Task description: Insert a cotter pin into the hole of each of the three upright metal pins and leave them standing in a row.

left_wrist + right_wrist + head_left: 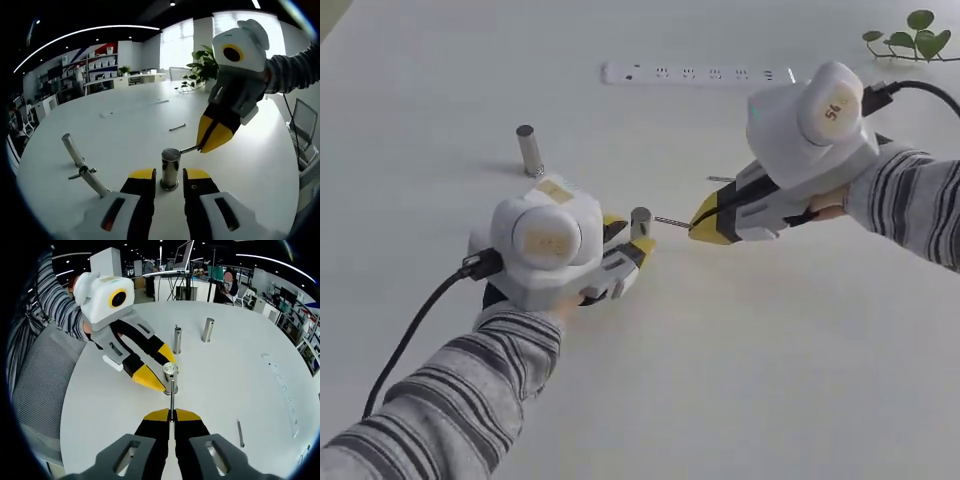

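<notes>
On the white table [770, 350], the left gripper [169, 176] clamped the upright metal pin [170, 165] near its base, evidently to steady it, while the right gripper [171, 416], closed on the cotter pin [172, 397], presented its tip at the pin's hole.

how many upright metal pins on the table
3. The nearest pin stands between the fingers of the left gripper; the second pin, left of it in that gripper's view, already has a cotter pin through it; the third pin stands bare behind. None seems hidden.
</notes>
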### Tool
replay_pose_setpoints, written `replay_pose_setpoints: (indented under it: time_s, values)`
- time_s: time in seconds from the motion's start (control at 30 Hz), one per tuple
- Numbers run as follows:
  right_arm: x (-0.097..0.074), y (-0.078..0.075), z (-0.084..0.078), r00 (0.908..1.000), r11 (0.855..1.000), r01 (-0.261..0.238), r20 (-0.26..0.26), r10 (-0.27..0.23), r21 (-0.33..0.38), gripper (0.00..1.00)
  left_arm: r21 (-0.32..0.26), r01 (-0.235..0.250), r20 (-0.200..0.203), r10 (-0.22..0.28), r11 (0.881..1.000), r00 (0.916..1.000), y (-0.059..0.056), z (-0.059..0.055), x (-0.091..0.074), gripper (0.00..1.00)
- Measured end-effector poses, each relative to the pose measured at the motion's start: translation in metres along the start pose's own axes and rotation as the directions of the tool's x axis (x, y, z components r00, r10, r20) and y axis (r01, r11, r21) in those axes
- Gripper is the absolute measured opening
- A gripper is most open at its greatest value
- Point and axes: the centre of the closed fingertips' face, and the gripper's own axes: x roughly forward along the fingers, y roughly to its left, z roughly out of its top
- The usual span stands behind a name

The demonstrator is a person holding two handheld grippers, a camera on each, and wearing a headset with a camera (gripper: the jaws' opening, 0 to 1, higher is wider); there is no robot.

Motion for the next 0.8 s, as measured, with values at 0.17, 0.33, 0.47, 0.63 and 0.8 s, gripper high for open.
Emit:
replay_pose_setpoints:
  time_s: [0.17,0.33,0.47,0.63,0.8]
  values:
    - [0.0,0.0,0.004,0.9999,1.0,-0.003,0.01,0.003,-0.008,0.0,-0.018,-0.009,-0.022,0.009,1.0,0.9997,0.001,-0.006,0.007,0.14]
    - [0.001,0.0,0.005,0.9998,1.0,-0.015,0.014,0.016,-0.025,0.0,-0.018,-0.01,-0.016,0.009,1.0,0.9998,0.0,-0.006,0.009,0.12]
    - [0.002,0.0,0.006,0.9999,0.999,-0.014,0.006,0.014,-0.038,0.0,-0.012,-0.019,-0.014,0.019,1.0,0.9997,0.0,-0.005,0.01,0.11]
    - [0.003,0.002,0.01,0.9999,0.999,-0.012,-0.001,0.012,-0.047,0.0,0.006,-0.019,-0.015,0.02,1.0,0.9997,0.0,-0.005,0.011,0.1]
    - [0.006,0.002,0.014,1.0,0.998,-0.008,-0.005,0.008,-0.06,0.0,0.01,-0.03,-0.009,0.03,0.999,0.9995,0.0,-0.005,0.01,0.1]
